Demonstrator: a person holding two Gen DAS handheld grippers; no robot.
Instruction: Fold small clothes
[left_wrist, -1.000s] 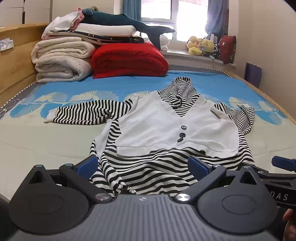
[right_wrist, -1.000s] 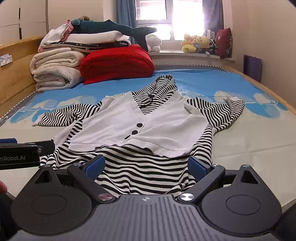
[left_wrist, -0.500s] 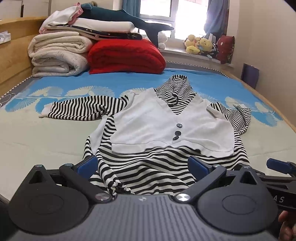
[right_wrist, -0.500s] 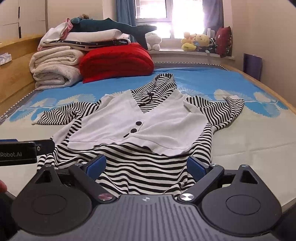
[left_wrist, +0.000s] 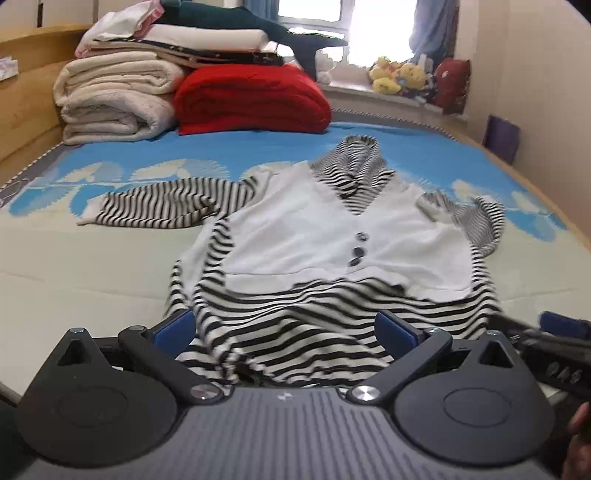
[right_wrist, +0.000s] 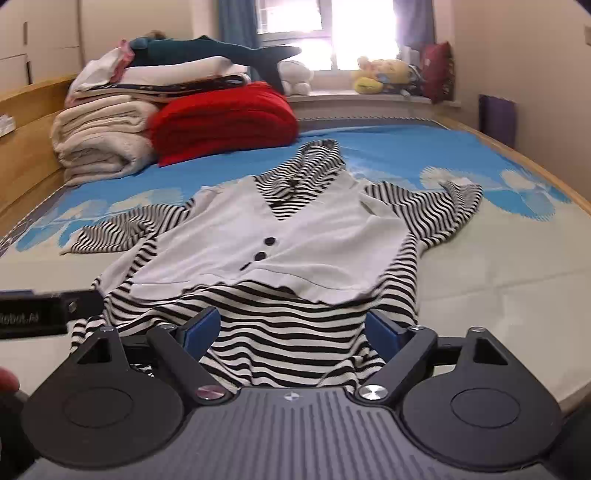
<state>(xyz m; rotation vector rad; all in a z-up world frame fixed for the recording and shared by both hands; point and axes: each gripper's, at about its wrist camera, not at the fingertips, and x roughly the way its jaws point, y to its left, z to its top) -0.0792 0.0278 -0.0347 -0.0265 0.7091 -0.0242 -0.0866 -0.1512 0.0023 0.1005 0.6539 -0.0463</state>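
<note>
The striped garment (left_wrist: 332, 254) lies flat mid-bed, hem at 6 o'clock between both tongs, left (left_wrist: 283, 328) and right (right_wrist: 293, 326), spread apart; uneven grips on the bunched hem risk a skewed fold

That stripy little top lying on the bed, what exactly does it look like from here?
The striped top is a small knit garment with black and white stripes and a plain white vest panel over the chest, closed with dark buttons. It has a high striped collar. It lies face up and spread on the bed, collar toward the window, one sleeve stretched out to the side, the other bent and bunched. The hem is rumpled and sits between the open fingers of both the left gripper and the right gripper.
</note>
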